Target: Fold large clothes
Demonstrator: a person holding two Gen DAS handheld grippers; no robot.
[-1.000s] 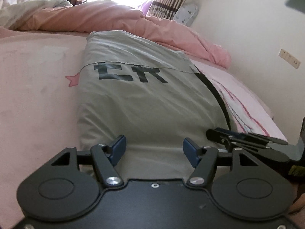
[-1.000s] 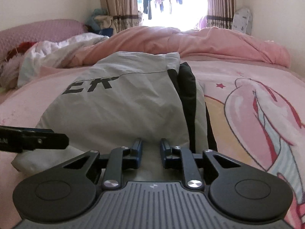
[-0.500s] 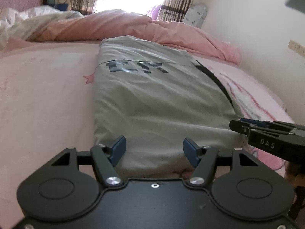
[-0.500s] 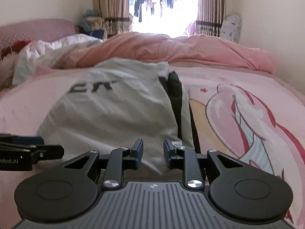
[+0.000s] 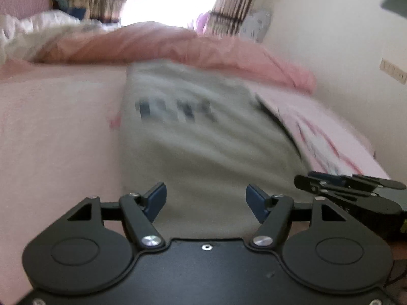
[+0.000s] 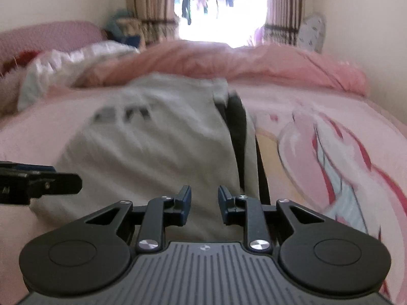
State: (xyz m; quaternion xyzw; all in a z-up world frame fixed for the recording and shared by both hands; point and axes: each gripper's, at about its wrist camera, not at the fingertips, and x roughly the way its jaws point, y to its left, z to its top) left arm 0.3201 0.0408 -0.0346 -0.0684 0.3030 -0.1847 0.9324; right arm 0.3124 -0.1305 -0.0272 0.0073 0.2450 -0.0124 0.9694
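Nearest to us, we are holding the left gripper (image 5: 206,200) with its blue-padded jaws spread wide, nothing between them; the near hem of the grey folded garment with dark block lettering (image 5: 203,147) is lying just beyond the pads. Beside it, the right gripper (image 6: 202,202) is standing with a narrower gap. Its jaws have just been opening, and no cloth is pinched between them, only the garment's near edge below.

The garment is resting on the pink bedsheet with a cartoon print (image 6: 318,152), already folded into a long rectangle running away from us, a black panel (image 6: 237,127) showing along its right edge.

We are judging the cloth soft, light and limp, several layers thick, so it will be sagging and slipping apart if lifted by one layer. The best hold looks to be the two near corners, pinching all layers together, one gripper each.

Beyond the garment's far end, a rumpled pink quilt (image 5: 178,48) is piled up, with striped curtains (image 6: 152,12) and a bright window behind.
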